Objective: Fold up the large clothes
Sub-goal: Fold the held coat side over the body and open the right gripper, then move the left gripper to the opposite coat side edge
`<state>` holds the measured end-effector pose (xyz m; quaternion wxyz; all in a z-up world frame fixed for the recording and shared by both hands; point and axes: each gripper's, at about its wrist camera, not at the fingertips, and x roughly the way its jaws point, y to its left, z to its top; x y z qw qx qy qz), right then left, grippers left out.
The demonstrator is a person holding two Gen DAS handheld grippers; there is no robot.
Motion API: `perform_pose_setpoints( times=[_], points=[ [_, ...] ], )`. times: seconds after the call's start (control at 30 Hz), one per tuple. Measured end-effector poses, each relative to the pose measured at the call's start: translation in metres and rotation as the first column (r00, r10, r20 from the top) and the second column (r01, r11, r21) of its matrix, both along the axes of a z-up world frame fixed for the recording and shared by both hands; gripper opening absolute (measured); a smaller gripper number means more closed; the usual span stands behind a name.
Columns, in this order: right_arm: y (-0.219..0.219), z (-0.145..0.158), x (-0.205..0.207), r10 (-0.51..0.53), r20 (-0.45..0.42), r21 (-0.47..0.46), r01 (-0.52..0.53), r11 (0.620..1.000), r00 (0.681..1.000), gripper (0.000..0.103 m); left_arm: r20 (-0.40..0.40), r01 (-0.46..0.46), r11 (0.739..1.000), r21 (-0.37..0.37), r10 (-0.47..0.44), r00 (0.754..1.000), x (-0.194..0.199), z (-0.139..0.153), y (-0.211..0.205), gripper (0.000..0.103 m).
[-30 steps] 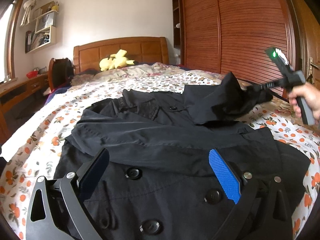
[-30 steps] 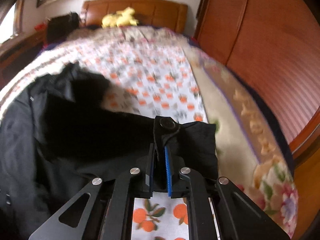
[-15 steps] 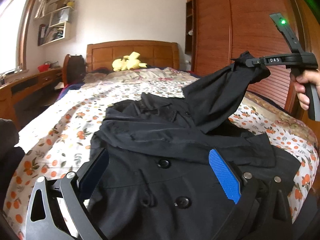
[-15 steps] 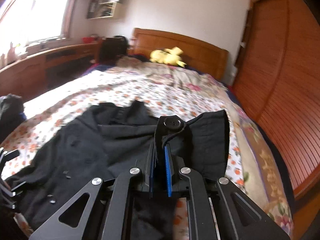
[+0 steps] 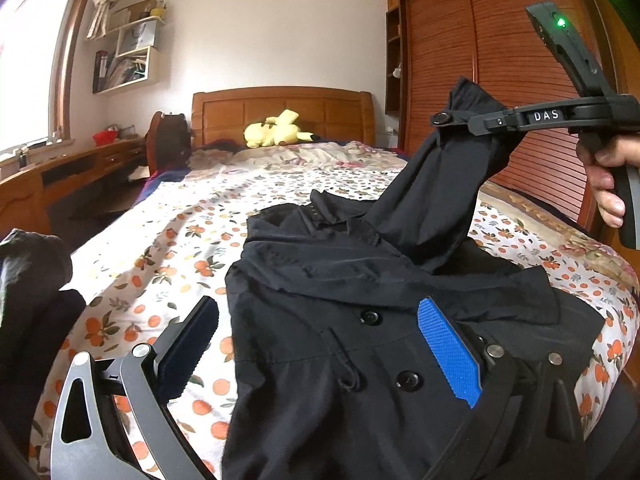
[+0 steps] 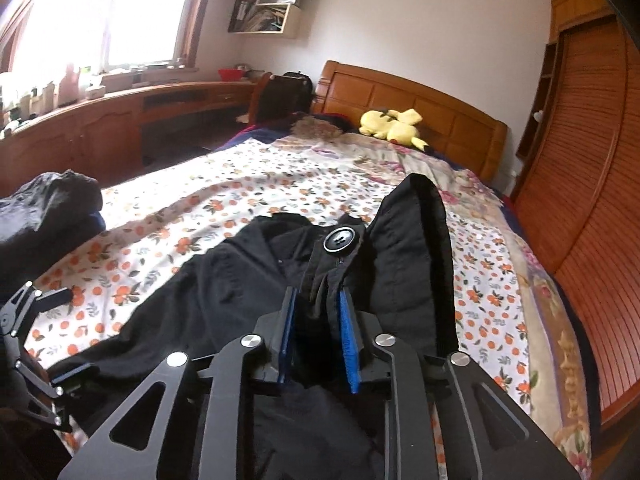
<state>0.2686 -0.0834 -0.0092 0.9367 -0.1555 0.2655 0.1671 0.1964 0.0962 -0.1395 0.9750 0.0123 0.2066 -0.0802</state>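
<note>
A black buttoned coat (image 5: pixel 360 340) lies on the bed with the orange-print sheet (image 5: pixel 168 232). My right gripper (image 6: pixel 318 300) is shut on the coat's sleeve cuff (image 6: pixel 412 240) by its button and holds it up in the air; it also shows in the left wrist view (image 5: pixel 444 120) at the upper right, with the sleeve (image 5: pixel 436 200) hanging down to the coat. My left gripper (image 5: pixel 320 320) is open and empty, low over the coat's front hem, and shows at the left edge of the right wrist view (image 6: pixel 40 308).
A dark garment pile (image 5: pixel 32 280) sits at the bed's left edge. A yellow plush toy (image 5: pixel 276 132) lies by the wooden headboard (image 5: pixel 280 108). A wooden wardrobe (image 5: pixel 500 80) runs along the right side. A desk (image 6: pixel 120 120) stands under the window.
My right gripper has lifted the sleeve cuff up off the bed and swung it over towards the coat's body. My left gripper has stayed open and shifted slightly left.
</note>
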Motion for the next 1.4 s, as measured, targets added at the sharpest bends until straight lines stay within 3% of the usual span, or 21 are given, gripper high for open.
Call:
perform_pose_setpoints(
  times=[0.27,0.6,1.13,1.2,1.4],
  points=[
    [0.032,0.012,-0.022,0.08,0.018,0.033,-0.081,0.996,0.997,0.038,0.003,-0.025,1.0,-0.011,0.025,1.0,-0.006,0.004,0.017,0.1],
    [0.033,0.001,-0.033,0.103,0.004,0.031,-0.103,0.994,0.995,0.039,-0.004,-0.026,0.999,-0.029,0.026,1.0,-0.006,0.006,0.025,0.1],
    [-0.048,-0.104,-0.025,-0.06,-0.175,0.075,0.074,0.994,0.983,0.04,-0.06,0.103,0.992,0.069,-0.099,0.993,-0.002,-0.022,-0.047,0.1],
    [-0.057,-0.121,-0.029,-0.076,-0.204,0.082,0.094,0.992,0.976,0.047,-0.069,0.122,0.989,0.078,-0.116,0.991,0.0,-0.026,-0.058,0.1],
    [-0.077,-0.154,-0.043,-0.112,-0.215,0.039,0.123,0.992,0.97,0.048,-0.105,0.175,0.981,0.081,-0.166,0.981,0.004,-0.036,-0.09,0.1]
  ],
)
